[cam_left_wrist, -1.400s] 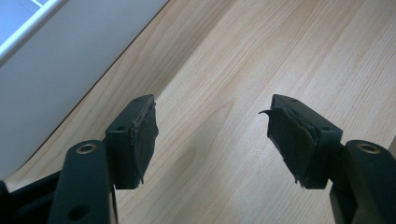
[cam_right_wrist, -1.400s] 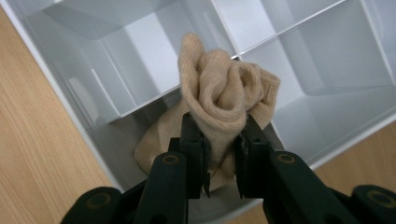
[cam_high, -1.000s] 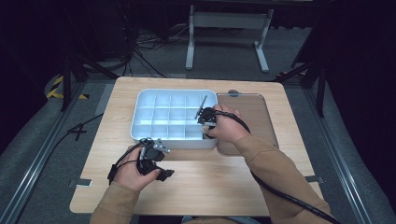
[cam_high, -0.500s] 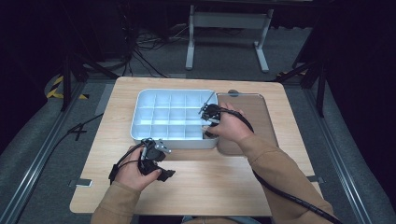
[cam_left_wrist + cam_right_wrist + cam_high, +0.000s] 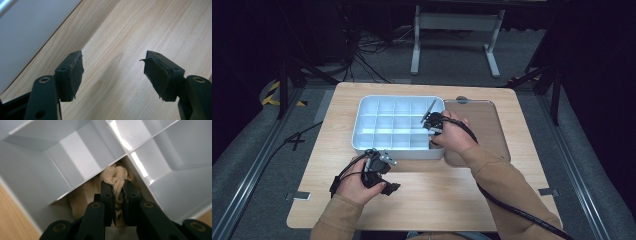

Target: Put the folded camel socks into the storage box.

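step: packing cloth into tray | right gripper (image 5: 117, 192) has just been closing, pinches beige knitted cloth (image 5: 113, 176) in near-right cell of white plastic divided tray (image 5: 362, 112) | left gripper (image 5: 113, 75) spread, empty, on wooden bench (image 5: 492, 200) before tray | next: probably release, lift straight out

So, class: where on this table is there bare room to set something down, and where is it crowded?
Bare wood lies left of the white divided tray and along the table's near edge. The brown mat is partly free. It is crowded where the right gripper pinches a cream cloth in a tray compartment.
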Action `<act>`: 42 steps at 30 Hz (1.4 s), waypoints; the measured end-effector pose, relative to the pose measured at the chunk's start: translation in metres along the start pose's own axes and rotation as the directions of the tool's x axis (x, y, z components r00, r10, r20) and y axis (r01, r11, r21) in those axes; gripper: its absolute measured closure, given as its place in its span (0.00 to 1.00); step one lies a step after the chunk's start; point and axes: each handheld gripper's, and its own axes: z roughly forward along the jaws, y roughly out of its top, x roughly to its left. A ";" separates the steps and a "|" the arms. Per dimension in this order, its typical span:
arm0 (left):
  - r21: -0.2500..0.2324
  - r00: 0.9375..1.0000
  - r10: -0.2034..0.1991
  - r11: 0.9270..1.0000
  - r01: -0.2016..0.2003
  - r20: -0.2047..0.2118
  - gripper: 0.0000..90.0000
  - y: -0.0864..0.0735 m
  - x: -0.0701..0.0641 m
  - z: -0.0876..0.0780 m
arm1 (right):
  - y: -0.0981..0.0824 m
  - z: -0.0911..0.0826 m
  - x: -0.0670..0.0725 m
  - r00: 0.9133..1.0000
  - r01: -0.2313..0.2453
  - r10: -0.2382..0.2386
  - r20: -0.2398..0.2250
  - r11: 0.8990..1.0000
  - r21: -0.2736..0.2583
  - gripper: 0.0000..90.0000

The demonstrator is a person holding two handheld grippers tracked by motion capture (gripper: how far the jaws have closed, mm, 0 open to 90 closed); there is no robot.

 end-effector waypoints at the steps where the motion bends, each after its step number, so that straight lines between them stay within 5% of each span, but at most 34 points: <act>1: 0.000 1.000 0.000 1.000 0.000 0.000 0.36 0.000 0.000 0.000 | 0.001 0.004 0.000 1.000 0.005 -0.005 0.006 1.000 0.017 0.90; 12: -0.013 1.000 -0.003 1.000 0.003 0.000 0.36 0.000 0.000 0.000 | 0.009 0.012 0.003 0.999 -0.013 0.010 0.035 0.998 0.069 0.89; 19: -0.004 1.000 0.002 1.000 -0.002 0.001 0.36 0.001 0.001 0.000 | -0.003 0.007 -0.006 0.996 -0.071 0.070 -0.051 0.997 -0.020 0.76; 26: -0.011 1.000 -0.003 1.000 0.004 0.007 0.35 0.001 0.001 -0.002 | -0.014 -0.006 -0.008 0.991 -0.109 0.101 -0.090 0.989 -0.098 0.65; 35: -0.035 1.000 -0.004 0.999 0.005 0.008 0.36 0.001 0.001 -0.005 | -0.034 -0.042 -0.002 0.992 -0.097 0.070 -0.104 0.954 -0.282 0.57; 42: -0.055 1.000 -0.007 0.998 0.008 0.019 0.36 0.000 0.002 -0.008 | -0.063 -0.068 0.001 0.992 -0.088 0.038 -0.124 0.901 -0.426 0.55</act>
